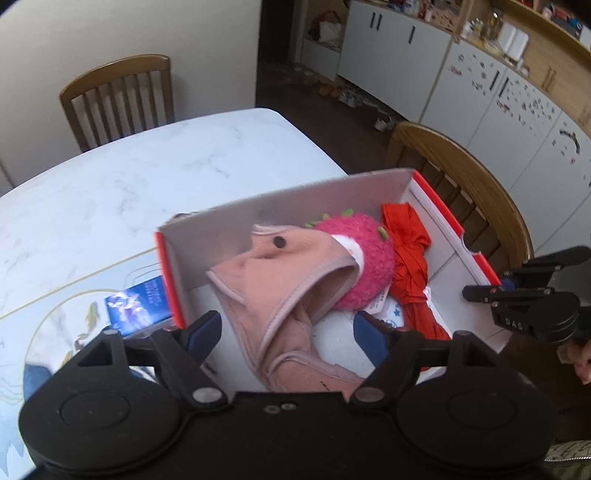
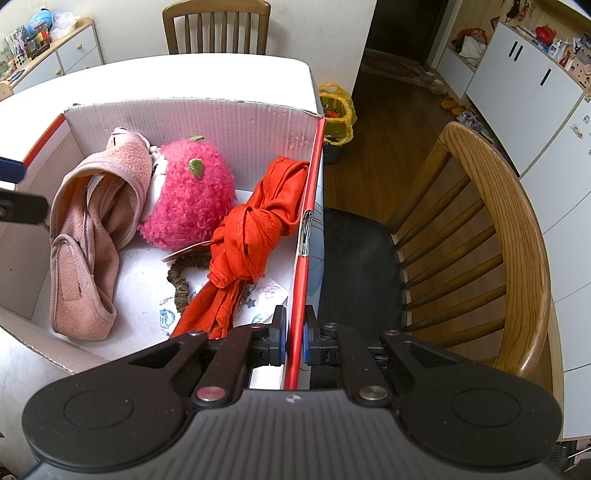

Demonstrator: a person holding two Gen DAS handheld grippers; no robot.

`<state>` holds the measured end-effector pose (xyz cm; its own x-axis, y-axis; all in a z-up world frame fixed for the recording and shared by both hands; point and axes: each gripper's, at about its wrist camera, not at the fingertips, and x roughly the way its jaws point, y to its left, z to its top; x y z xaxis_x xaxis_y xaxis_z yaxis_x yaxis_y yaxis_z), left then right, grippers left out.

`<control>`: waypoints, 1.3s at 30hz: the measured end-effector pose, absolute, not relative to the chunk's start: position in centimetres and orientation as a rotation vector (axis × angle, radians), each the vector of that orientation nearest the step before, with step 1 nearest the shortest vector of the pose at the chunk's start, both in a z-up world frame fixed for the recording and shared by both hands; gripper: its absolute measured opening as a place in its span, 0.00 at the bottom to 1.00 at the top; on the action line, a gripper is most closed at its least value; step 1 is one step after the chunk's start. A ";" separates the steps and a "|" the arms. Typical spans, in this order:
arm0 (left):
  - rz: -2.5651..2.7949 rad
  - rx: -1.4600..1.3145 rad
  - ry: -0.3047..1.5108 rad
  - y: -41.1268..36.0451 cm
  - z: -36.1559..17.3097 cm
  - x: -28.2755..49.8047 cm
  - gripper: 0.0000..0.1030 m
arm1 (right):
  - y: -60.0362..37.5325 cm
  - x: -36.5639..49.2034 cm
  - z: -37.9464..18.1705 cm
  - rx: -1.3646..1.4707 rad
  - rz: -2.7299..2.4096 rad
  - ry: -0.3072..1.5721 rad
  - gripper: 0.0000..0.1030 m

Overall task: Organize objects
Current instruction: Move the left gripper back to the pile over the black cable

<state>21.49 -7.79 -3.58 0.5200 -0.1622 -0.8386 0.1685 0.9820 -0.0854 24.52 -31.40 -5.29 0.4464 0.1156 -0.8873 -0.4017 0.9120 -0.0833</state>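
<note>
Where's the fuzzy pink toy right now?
The pink toy sits inside the cardboard box, toward its far wall, between the pink fleece garment and the knotted red cloth in the right wrist view.

Open white cardboard box (image 2: 192, 122), inside pink fleece hat (image 2: 92, 236), pink plush (image 2: 188, 199), knotted red cloth (image 2: 251, 236)

A white marble-look table (image 1: 147, 177) fills the centre; a slatted wooden chair (image 1: 118, 96) stands at eleven o'clock (against a cream wall (image 1: 129, 29)); white cabinets (image 1: 509, 107) line two o'clock; dark wood floor (image 2: 388, 122).
</note>
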 end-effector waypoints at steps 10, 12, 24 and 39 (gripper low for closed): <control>-0.097 -0.052 0.962 -2.9 -1.8 19.7 0.90 | -32.2 24.0 -5.4 -0.297 0.316 1.055 0.07; -0.073 -0.066 0.954 -1.8 -1.7 19.4 0.92 | -32.3 24.0 -5.4 -0.293 0.317 1.056 0.07; 0.098 -0.109 1.009 5.1 -4.3 17.9 0.99 | -32.4 24.0 -5.3 -0.297 0.317 1.059 0.07; 0.118 -0.062 1.062 7.1 -10.4 17.6 0.92 | -32.4 23.9 -5.2 -0.308 0.309 1.066 0.08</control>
<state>17.57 7.10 -10.39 0.4813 0.0667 -0.8740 -0.1266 0.9919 0.0060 23.89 -32.44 -5.23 0.4489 0.0981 -0.8882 -0.3915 0.9151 -0.0968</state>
